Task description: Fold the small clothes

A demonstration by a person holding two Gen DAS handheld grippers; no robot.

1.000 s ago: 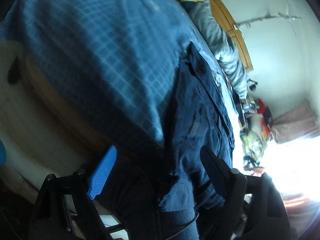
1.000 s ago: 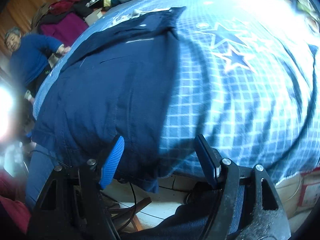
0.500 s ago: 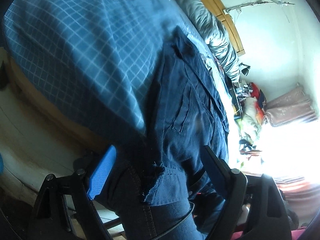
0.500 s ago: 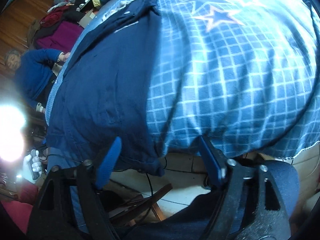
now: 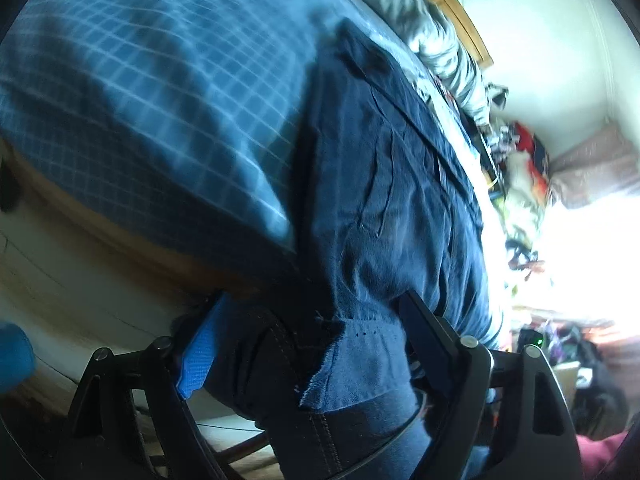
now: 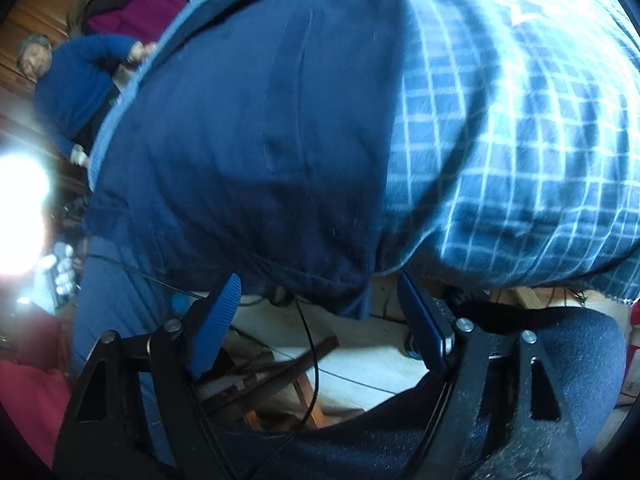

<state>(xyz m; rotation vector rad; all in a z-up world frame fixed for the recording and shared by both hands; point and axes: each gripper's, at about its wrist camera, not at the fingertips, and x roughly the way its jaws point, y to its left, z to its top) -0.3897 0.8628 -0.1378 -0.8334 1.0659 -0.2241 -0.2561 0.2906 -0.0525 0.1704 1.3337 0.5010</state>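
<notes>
1. A dark navy garment [image 5: 400, 184] lies spread on the blue checked blanket [image 5: 152, 92], its hem hanging over the bed's near edge.
2. The left gripper [image 5: 316, 332] sits low at 6 o'clock, jaws spread wide, with a frayed hem corner dangling between them, ungripped.
3. The right gripper [image 6: 320, 304] also stands open just below the hem [image 6: 320, 280], holding nothing.
4. A person in a blue top [image 6: 76, 88] sits at 10 o'clock in the right view.
5. A black cable [image 6: 308, 336] hangs down between the right fingers.
</notes>
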